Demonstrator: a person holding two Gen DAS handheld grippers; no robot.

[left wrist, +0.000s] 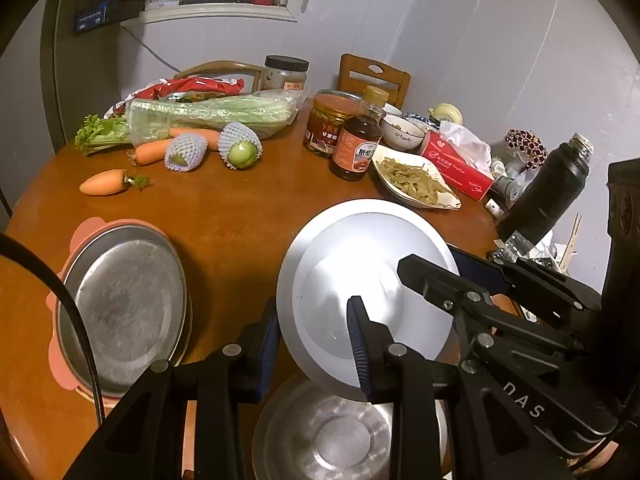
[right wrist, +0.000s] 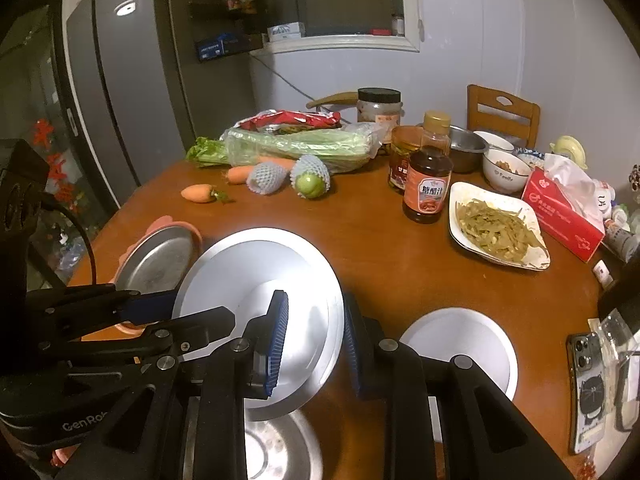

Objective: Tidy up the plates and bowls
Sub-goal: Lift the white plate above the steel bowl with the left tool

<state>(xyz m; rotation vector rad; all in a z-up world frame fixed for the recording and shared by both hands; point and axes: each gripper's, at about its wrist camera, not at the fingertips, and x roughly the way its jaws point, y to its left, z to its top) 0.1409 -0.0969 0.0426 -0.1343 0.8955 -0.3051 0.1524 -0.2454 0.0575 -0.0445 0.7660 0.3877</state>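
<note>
White plate (left wrist: pixel 360 280): round, tilted, above steel bowl (left wrist: pixel 340 436). My left gripper (left wrist: pixel 314 344) and right gripper (right wrist: pixel 314 344) each clamp its rim, jaws narrowly apart.

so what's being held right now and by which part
A white plate, tilted above a steel plate. Both grippers pinch its rim: the left gripper at the left edge, the right gripper at the right edge.
</note>
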